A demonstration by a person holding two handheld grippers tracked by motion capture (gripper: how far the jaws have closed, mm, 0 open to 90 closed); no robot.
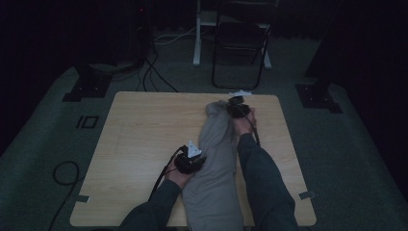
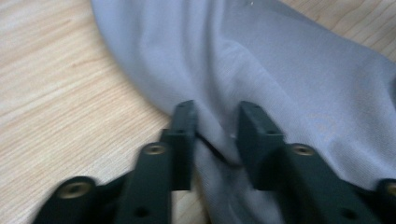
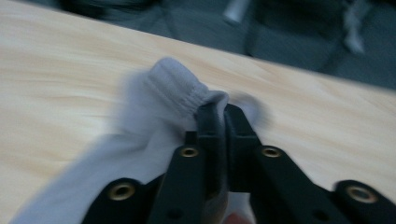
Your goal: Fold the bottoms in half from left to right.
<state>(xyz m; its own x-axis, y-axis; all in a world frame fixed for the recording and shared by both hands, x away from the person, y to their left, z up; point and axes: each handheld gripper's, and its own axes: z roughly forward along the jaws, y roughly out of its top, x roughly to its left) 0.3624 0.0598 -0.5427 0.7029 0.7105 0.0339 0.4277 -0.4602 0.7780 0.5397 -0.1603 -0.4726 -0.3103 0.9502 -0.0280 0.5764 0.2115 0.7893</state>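
Note:
A long grey garment lies lengthwise on the wooden table, from the near edge to the far right part. My left gripper sits at the garment's left edge, about halfway along. In the left gripper view the jaws of this gripper stand apart, open, with a fold of the grey cloth running between them. My right gripper is at the garment's far end. There it is shut on the cloth right beside the ribbed cuff, which is bunched up.
The table's far edge lies just beyond the right gripper. Behind the table stand a dark folding chair and a white post. Black stand bases and cables lie on the grey floor.

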